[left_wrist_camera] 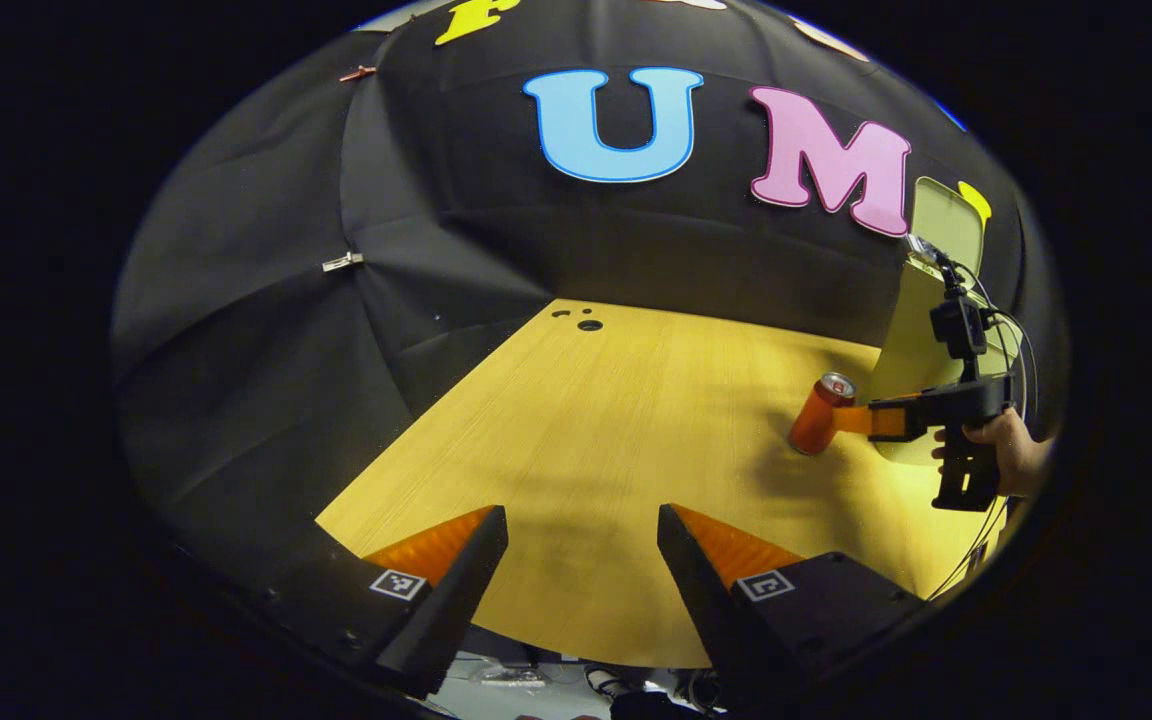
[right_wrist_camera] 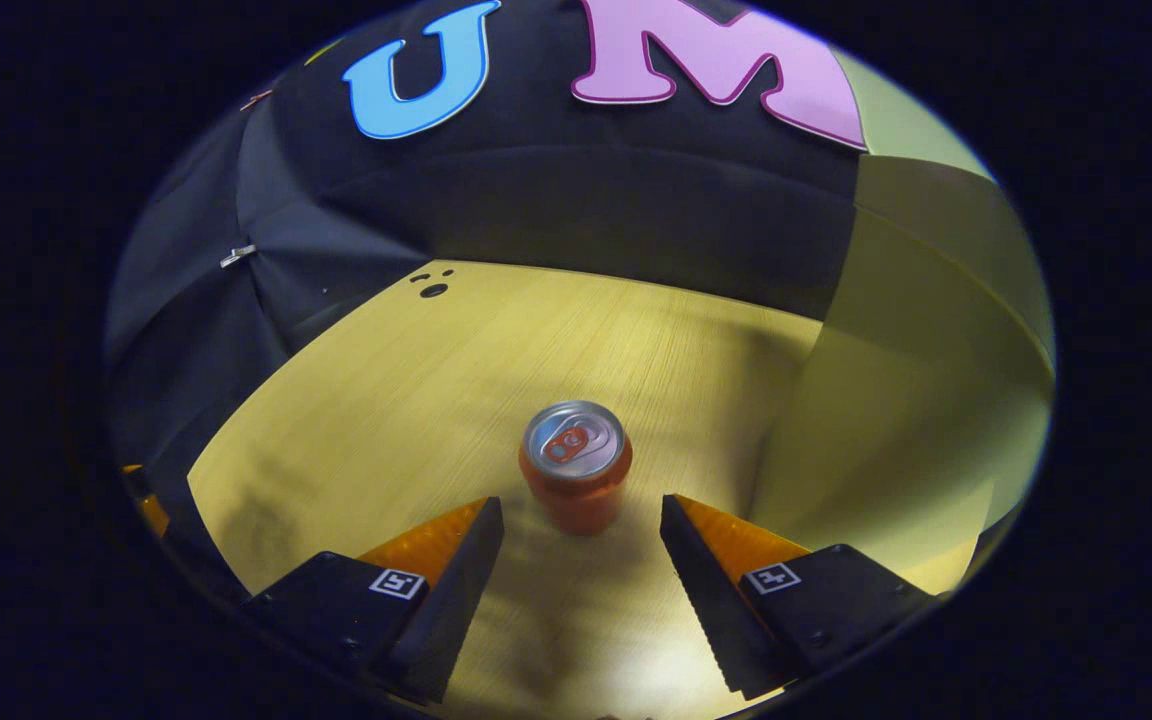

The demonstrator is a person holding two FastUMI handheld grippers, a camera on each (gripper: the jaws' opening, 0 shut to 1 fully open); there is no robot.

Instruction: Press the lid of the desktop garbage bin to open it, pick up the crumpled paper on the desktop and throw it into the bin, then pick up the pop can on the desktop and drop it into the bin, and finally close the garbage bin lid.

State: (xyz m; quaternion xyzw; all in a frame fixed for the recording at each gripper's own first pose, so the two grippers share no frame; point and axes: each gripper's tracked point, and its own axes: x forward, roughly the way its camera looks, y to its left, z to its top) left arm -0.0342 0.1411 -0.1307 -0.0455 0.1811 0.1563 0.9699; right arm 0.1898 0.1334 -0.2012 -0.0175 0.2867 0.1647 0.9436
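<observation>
Can-pickup step: right gripper [right_wrist_camera: 581,520] stood wide open, empty, with the can [right_wrist_camera: 576,465] upright just ahead. Next it likely needed advancing, then closing. Left gripper [left_wrist_camera: 581,530] wide open, idle.

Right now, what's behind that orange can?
Behind the can lie bare wooden table and the black cloth wall. The pale green bin stands beside it. The can hides its own patch of table.
</observation>
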